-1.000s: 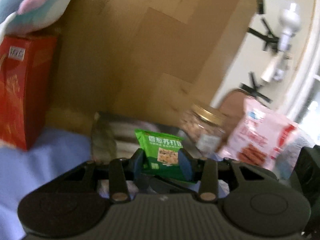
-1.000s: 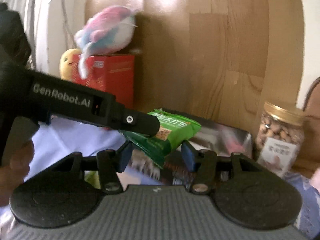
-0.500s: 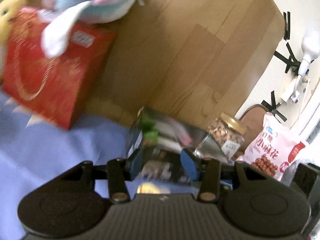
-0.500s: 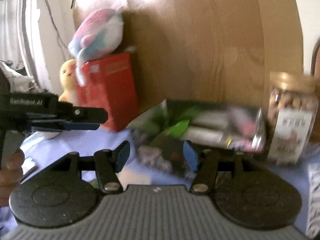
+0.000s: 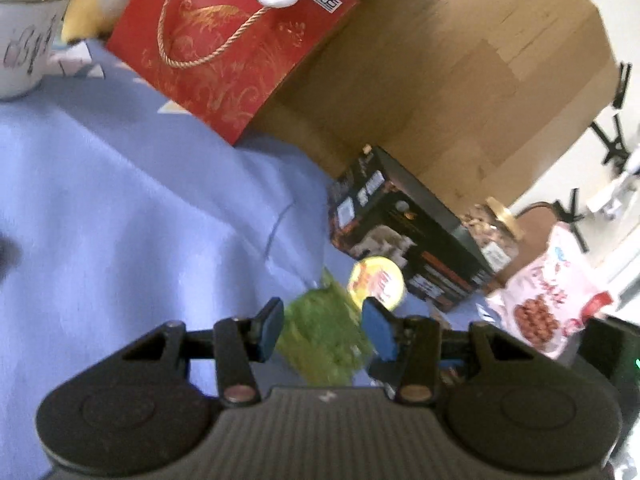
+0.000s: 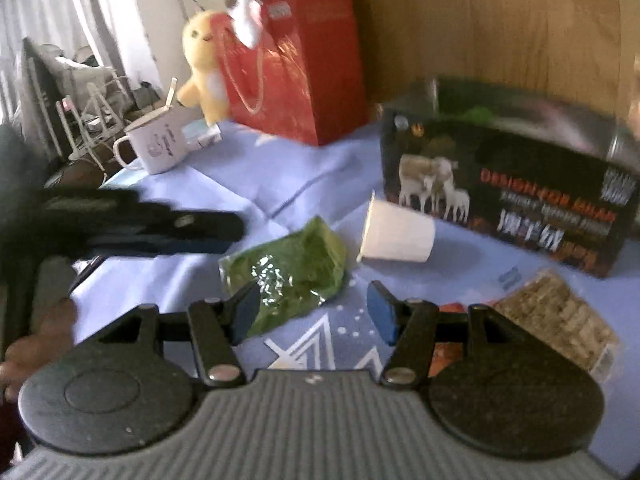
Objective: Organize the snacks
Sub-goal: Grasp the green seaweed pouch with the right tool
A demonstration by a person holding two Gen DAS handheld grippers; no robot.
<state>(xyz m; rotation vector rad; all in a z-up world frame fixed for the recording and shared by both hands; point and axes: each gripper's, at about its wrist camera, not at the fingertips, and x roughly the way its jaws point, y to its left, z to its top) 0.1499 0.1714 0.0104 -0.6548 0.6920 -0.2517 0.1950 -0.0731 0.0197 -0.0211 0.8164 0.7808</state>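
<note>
A crinkled green snack packet (image 6: 284, 276) lies on the blue cloth (image 6: 280, 176). In the left wrist view this packet (image 5: 324, 336) shows below and between the pads of my left gripper (image 5: 324, 330), which stands open and does not press on it. From the right wrist, the left gripper (image 6: 232, 234) hovers just left of the packet, held by a hand (image 6: 40, 332). My right gripper (image 6: 312, 314) is open and empty just short of the packet. The black box (image 6: 508, 188) stands open behind, with a green packet (image 6: 476, 114) inside.
A white cup (image 6: 396, 236) with a yellow lid (image 5: 376, 282) lies on its side by the box. A cracker pack (image 6: 552, 320), a nut jar (image 5: 496, 232), a pink peanut bag (image 5: 548, 300), a red gift bag (image 5: 228, 40) and a mug (image 6: 156, 144) stand around.
My left gripper held a green packet over the black box; it now holds nothing and has swung left and down over the cloth. The right gripper tipped down toward the table.
</note>
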